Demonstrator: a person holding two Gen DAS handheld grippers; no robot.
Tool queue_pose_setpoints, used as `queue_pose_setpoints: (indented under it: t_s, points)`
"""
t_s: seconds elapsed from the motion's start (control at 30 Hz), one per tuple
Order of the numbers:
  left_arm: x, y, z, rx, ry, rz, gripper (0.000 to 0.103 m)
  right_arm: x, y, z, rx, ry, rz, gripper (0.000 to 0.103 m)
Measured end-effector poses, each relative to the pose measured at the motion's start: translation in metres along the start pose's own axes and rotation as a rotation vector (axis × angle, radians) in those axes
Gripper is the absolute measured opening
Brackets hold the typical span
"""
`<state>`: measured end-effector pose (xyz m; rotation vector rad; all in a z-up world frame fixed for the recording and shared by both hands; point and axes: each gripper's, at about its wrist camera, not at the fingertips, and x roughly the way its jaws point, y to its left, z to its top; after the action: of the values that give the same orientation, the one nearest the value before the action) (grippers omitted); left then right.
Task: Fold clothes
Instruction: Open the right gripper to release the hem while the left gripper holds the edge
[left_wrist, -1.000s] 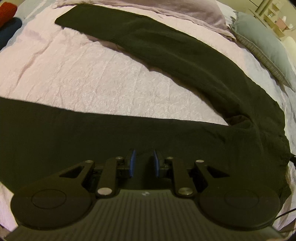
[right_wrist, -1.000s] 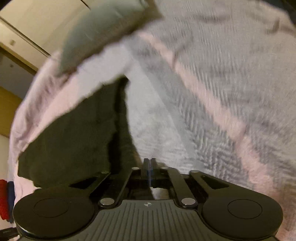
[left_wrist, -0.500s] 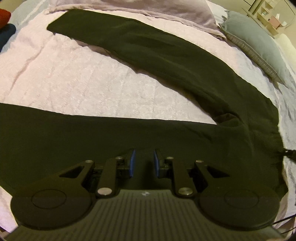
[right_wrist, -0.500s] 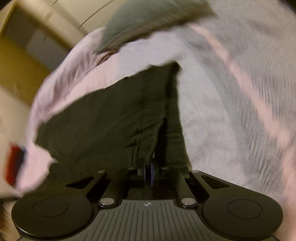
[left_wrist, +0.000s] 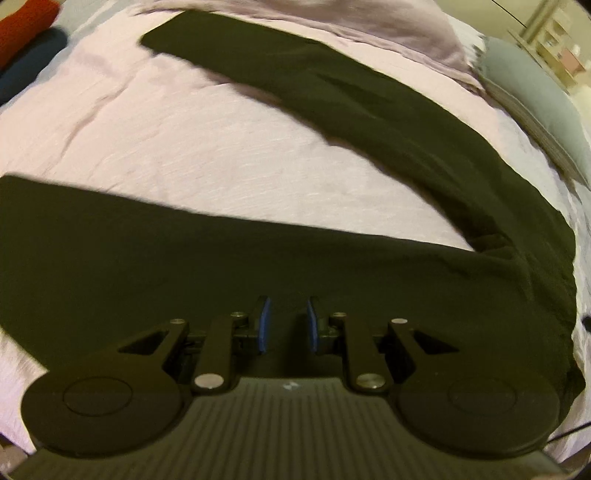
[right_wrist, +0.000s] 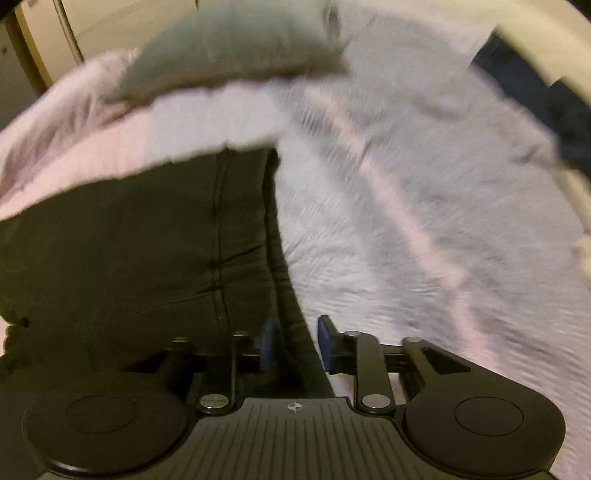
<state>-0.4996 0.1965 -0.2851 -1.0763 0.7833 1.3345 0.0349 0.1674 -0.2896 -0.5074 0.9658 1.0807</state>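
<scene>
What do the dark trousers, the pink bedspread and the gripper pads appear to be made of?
Trousers: soft matt woven cloth, probably cotton; they crease and show stitched seams. Bedspread: thin textured fabric, wrinkled, possibly quilted. Pads of the left gripper: blue, smooth, probably rubber or plastic.

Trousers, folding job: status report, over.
Left gripper open above trousers. Right gripper opening, waistband edge between fingers. Trousers spread, unfolded. Nothing in the way.

Both wrist views look steeply down, close over the bed, sharing the dark trousers and grey pillow.
</scene>
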Motion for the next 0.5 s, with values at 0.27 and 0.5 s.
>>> queue_pose_setpoints:
  t_s: [0.27, 0.5]
  points:
    - [-0.018, 0.081, -0.020, -0.132, 0.020, 0.028, 0.017, -0.027, 0.051, -0.060, -0.080, 0.127, -0.100, 0.033]
    - [-0.049, 0.190, -0.032, -0.278, -0.019, 0.142, 0.021, -0.049, 0.181, -0.090, -0.249, 0.138, 0.206, 0.033]
